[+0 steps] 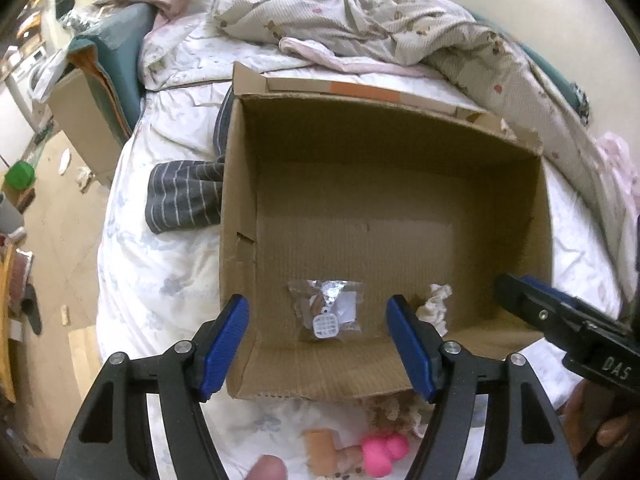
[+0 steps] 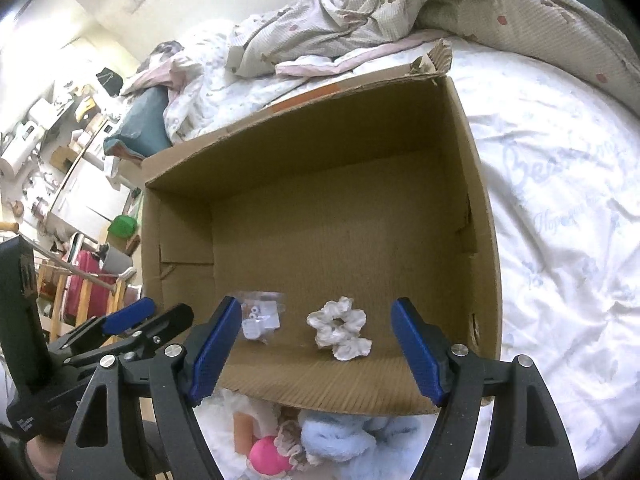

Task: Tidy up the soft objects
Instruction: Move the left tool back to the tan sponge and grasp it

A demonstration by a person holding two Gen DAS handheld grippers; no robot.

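On the bed point(image 2: 560, 184), inside open cardboard box point(image 2: 320, 208), near its front wall: white scrunchie point(image 2: 340, 330) lying flat, and just left of it, apart, small clear plastic bag point(image 1: 326, 310) with tiny white parts. Above them left gripper point(image 1: 318, 344) and right gripper point(image 2: 316, 350), both with blue jaws spread wide, grasping nothing. Outside, before the box front: pink ball point(image 1: 382, 454) and light blue fluffy cloth point(image 2: 340, 436).

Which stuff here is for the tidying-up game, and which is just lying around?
For tidying:
cardboard box
white scrunchie in the box
small plastic packet in the box
pink ball and fluffy blue thing, waiting beside the box

Just lying around:
striped grey cloth
crumpled blanket
green thing on the floor
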